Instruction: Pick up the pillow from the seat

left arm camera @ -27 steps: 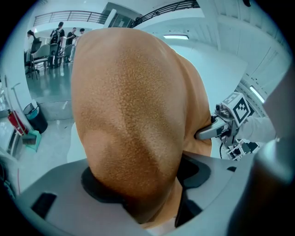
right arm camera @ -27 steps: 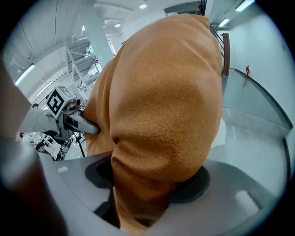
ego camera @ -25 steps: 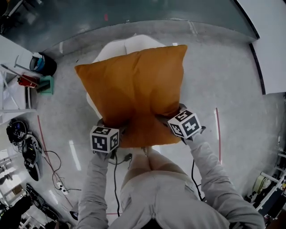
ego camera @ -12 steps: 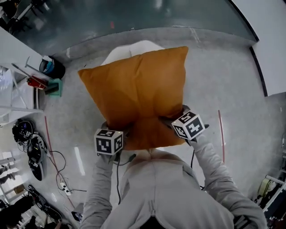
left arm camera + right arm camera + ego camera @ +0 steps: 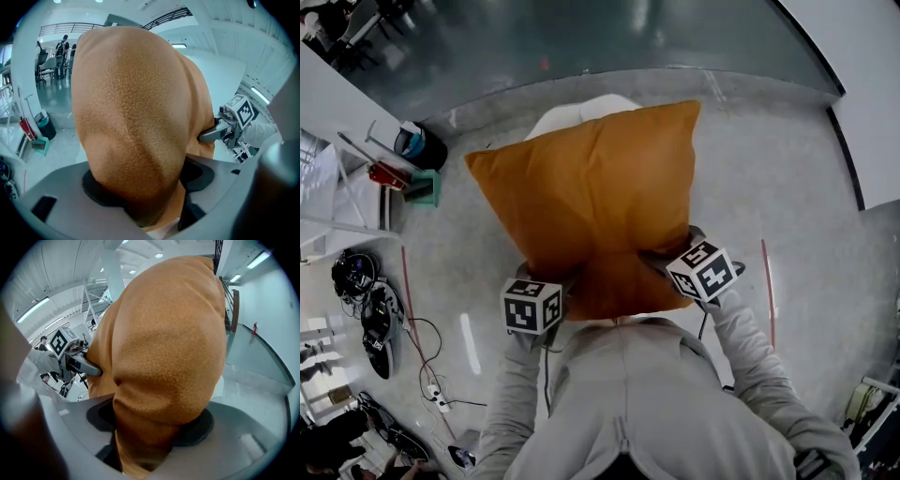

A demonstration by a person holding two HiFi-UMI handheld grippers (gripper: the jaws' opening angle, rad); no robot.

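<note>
Floor (image 5: 787, 169): grey, all round me.
Seat (image 5: 572, 111): white, with only its edge showing past the pillow's 12 o'clock side.
Pillow (image 5: 591, 202): orange, held up in front of me between both grippers and seemingly off the seat.
Left gripper (image 5: 147, 183): clamped on the pillow's near edge, at its 7 o'clock.
Right gripper (image 5: 150, 420): clamped on the same edge, at 5 o'clock.
Done: both grips are made, and the lift looks finished or nearly so.
Left: I judge little more than holding it clear.
</note>
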